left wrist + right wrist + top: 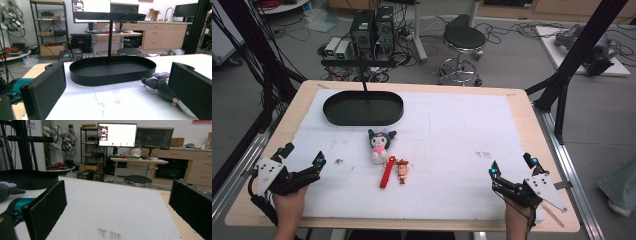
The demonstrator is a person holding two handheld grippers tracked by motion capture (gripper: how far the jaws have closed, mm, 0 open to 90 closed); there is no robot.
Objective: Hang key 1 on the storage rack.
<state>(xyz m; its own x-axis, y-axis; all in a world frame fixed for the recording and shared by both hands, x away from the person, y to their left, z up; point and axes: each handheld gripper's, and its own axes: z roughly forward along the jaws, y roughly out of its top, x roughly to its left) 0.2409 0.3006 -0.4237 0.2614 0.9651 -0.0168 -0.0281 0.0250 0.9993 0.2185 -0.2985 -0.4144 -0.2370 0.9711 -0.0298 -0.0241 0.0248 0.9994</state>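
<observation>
A black oval tray (332,114) with an upright T-shaped post (363,75) stands at the back left of the white mat. In front of it lies a small grey-and-pink plush toy (381,143). Beside the plush lie a red strap (387,175) and a little cowboy figure (402,170). My left gripper (303,155) rests open at the front left with nothing between its jaws. The right gripper (512,166) stands open at the front right, also holding nothing. In the left gripper view the tray (112,72) lies ahead and the plush (160,83) sits by the right jaw.
The white mat (452,130) covers most of the wooden table (522,100). Black frame posts (562,85) stand at both sides. Beyond the far edge are a stool (463,37) and computer boxes (372,27) on the floor.
</observation>
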